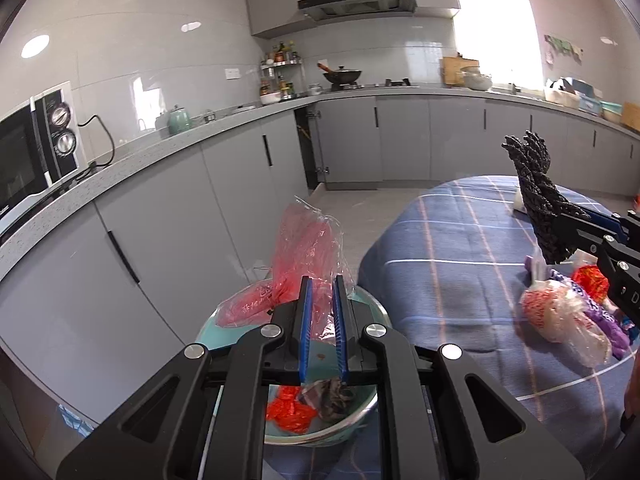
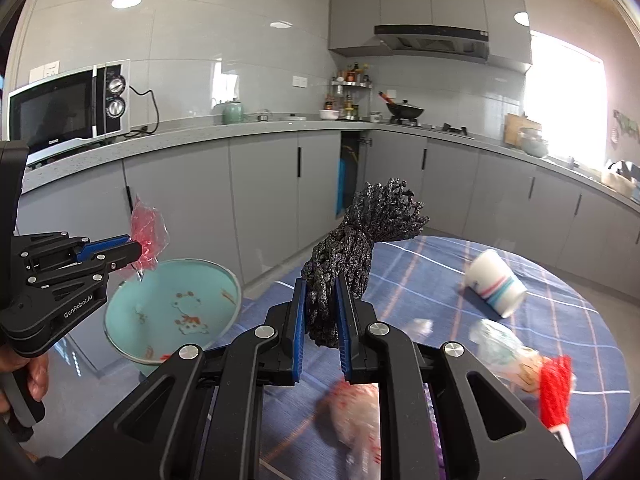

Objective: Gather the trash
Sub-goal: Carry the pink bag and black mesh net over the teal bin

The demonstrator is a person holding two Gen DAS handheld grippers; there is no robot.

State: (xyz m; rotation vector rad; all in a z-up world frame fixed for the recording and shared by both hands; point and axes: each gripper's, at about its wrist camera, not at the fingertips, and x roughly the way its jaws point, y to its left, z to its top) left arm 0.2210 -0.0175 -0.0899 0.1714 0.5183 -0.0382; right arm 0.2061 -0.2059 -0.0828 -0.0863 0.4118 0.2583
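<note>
Left gripper (image 1: 323,280) is clamped on the red plastic wrapper (image 1: 304,248), directly over the teal bowl (image 2: 132,340) at frame bottom centre, so I'd drop that first. Right gripper (image 2: 322,280) is pinched shut on the black mesh bundle (image 2: 360,240), long axis upright; bowl sits lower left of it, well apart. Paper cup (image 2: 496,284) and other wrappers (image 1: 560,316) remain on the tablecloth (image 1: 440,240).

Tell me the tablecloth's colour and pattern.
Blue tablecloth with a white and pinkish grid of lines; right wrist view shows it best.
</note>
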